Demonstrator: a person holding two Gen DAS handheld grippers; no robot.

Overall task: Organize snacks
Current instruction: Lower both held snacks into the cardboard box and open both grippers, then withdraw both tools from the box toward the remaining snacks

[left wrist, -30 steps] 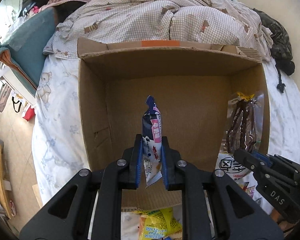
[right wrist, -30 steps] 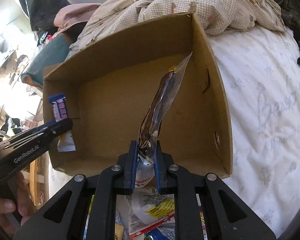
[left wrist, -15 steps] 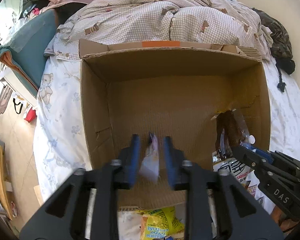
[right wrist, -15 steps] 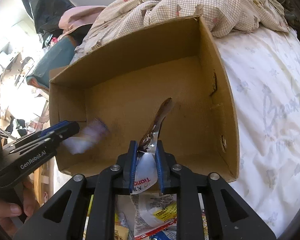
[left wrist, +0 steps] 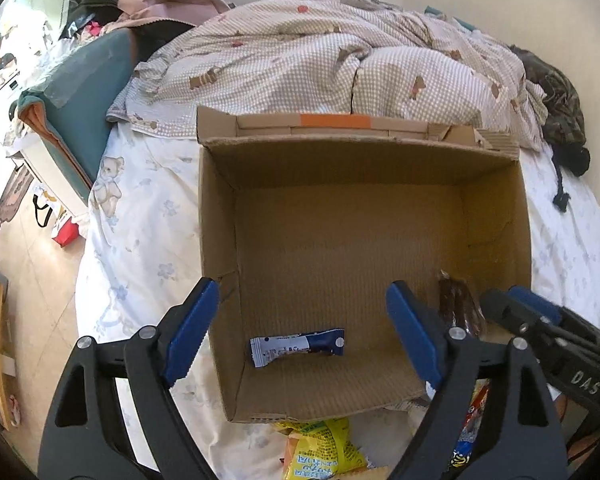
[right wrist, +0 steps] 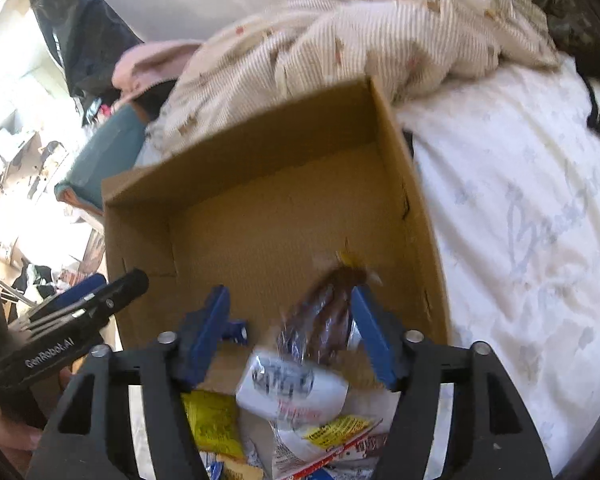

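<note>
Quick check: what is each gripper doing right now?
Left gripper: open, just released; blue snack packet lies in the box.
Right gripper: open, just released; sausage pack between jaws.

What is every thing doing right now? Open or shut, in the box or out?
Brown cardboard box: open on top.
Blue-and-white snack packet: lying flat inside the box.
Clear packet of brown sticks: let go, between open jaws.
Left gripper: open, holding nothing.
Right gripper: open.
Yellow snack bag: outside the box.

Right-wrist view motion-blurred, brown snack pack [right wrist: 324, 316] smeared (label unreadable), yellow packet [left wrist: 320, 450] cut off below
</note>
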